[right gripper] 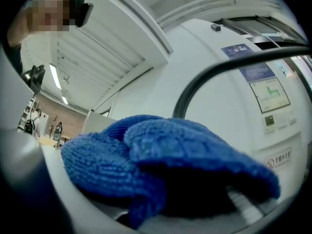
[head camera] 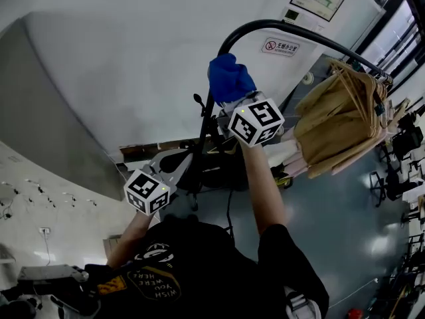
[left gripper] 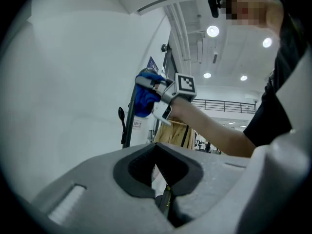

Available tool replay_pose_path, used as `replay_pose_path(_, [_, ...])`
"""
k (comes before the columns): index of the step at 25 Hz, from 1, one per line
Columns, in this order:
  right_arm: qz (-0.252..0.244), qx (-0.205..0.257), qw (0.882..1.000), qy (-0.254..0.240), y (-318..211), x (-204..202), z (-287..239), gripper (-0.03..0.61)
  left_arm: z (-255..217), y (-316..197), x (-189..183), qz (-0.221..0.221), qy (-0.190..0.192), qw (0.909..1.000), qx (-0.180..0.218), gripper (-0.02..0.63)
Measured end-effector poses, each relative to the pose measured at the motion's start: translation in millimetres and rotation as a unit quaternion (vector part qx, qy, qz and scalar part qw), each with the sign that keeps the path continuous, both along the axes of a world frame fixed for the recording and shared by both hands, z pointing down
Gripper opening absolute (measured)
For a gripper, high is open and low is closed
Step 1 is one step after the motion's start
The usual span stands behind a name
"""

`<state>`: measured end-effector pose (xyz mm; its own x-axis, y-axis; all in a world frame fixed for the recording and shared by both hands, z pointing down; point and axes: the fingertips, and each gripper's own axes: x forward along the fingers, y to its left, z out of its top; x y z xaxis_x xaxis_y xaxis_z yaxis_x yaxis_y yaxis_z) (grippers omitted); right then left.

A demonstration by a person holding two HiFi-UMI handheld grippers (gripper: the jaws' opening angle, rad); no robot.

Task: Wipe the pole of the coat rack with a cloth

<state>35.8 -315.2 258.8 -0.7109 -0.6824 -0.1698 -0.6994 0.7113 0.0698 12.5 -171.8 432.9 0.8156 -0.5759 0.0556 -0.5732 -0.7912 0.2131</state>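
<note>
Head view: right gripper (head camera: 229, 100) is up at the rack's black pole (head camera: 292, 28), with tan coats (head camera: 339, 115) hanging to the right. Right gripper view misses the coats. Cloth (right gripper: 165, 165) is blue, nubby and bunched, clamped in the right jaws, on the pole just below its bend. Left gripper (left gripper: 158, 177) has jaws together and empty, lower, off the pole.

Office hall, swivel chairs (head camera: 392, 181), wall notices (head camera: 279, 46)

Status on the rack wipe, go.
Right gripper shut on blue cloth, cloth against the pole below its bend. Left gripper shut, empty, held low. Tan coats hang farther along, apart from the cloth.
</note>
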Motion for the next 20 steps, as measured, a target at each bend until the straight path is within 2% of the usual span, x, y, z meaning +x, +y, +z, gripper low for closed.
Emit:
replay_pose_path(3, [0.015, -0.055, 0.997, 0.043, 0.7, -5.3, 82.3, 0.009, 7.3, 5.0, 0.3, 0.005, -0.004, 0.9999, -0.008, 0.003])
replay_pose_path(6, [0.028, -0.097, 0.993, 0.067, 1.4, -2.2, 151.0, 0.009, 12.4, 5.7, 0.7, 0.005, -0.006, 0.9999, -0.014, 0.003])
replay_pose_path(9, [0.032, -0.144, 0.98, 0.132, 1.8, -1.4, 207.1, 0.009, 14.2, 3.7, 0.8, 0.004, -0.006, 0.9998, -0.017, 0.003])
replay_pose_path(11, [0.023, -0.166, 0.973, 0.156, 1.1, -4.1, 221.8, 0.009, 14.2, 2.9, -0.3, 0.003, -0.005, 0.9998, -0.018, 0.003])
replay_pose_path(14, [0.001, -0.181, 0.965, 0.191, 2.6, -5.1, 204.7, 0.009, 13.8, 4.2, -1.0, 0.001, 0.001, 0.9998, -0.018, 0.003])
replay_pose_path(17, [-0.022, -0.117, 0.976, 0.18, 0.4, -8.6, 126.4, 0.009, 15.7, 3.2, -0.6, 0.0, 0.002, 0.9998, -0.021, 0.003])
replay_pose_path(20, [-0.038, -0.049, 0.99, 0.13, -2.8, -11.2, 27.4, 0.009, 16.2, -0.9, 2.0, -0.004, -0.001, 0.9997, -0.025, 0.003])
